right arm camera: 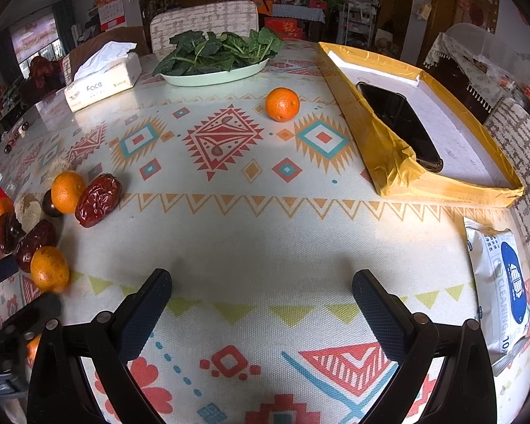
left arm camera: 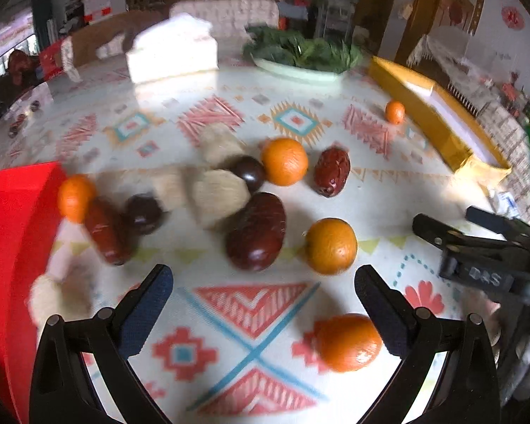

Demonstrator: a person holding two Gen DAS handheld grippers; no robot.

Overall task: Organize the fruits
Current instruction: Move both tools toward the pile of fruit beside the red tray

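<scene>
Left gripper point(left arm camera: 264, 284): black, blue-padded fingers spread apart, holding nothing, low over the patterned tablecloth point(left arm camera: 254, 321). Small orange mandarin point(left arm camera: 348, 342) just inside its right finger point(left arm camera: 380, 309).

Ahead of it, a loose cluster: more mandarins point(left arm camera: 331, 246), wrinkled dark-red dates point(left arm camera: 257, 231), glossy dark round fruits point(left arm camera: 251, 172), pale fuzzy lumps point(left arm camera: 218, 196). Red container point(left arm camera: 10, 233) at the cluster's left edge.

Right gripper point(right arm camera: 261, 291): fingers apart, empty, over bare cloth.

Lone mandarin point(right arm camera: 282, 104) far across the table, near the yellow-taped white tray point(right arm camera: 392, 155).
</scene>
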